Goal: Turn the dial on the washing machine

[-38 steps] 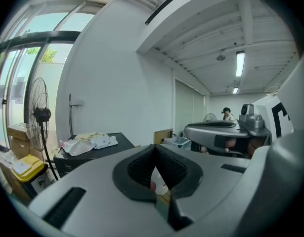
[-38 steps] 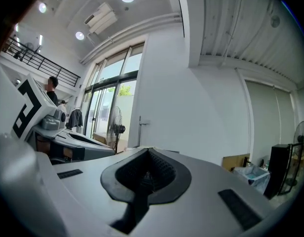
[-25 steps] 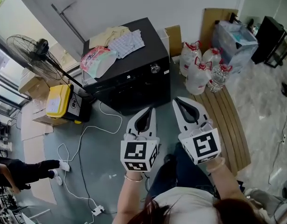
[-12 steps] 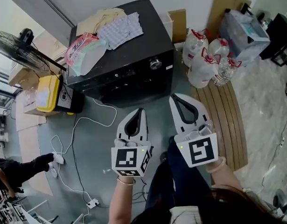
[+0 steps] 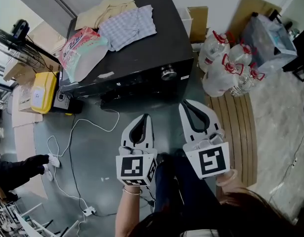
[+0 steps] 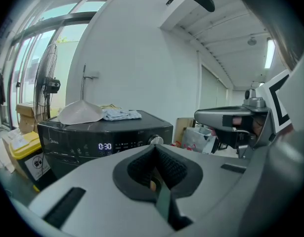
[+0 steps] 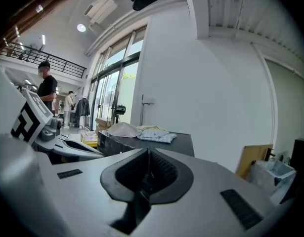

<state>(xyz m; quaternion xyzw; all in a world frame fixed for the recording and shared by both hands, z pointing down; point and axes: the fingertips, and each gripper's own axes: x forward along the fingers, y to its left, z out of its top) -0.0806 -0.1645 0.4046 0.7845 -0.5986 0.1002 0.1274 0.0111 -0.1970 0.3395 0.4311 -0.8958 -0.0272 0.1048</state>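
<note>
Dial (image 5: 167, 73) on the washing machine (image 5: 166, 41) lies just beyond the right gripper (image 5: 186, 105), nearer than the left gripper (image 5: 145, 117); both pinched closed, empty.

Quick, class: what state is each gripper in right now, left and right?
Left gripper: closed, holding nothing.
Right gripper: closed, holding nothing.
</note>
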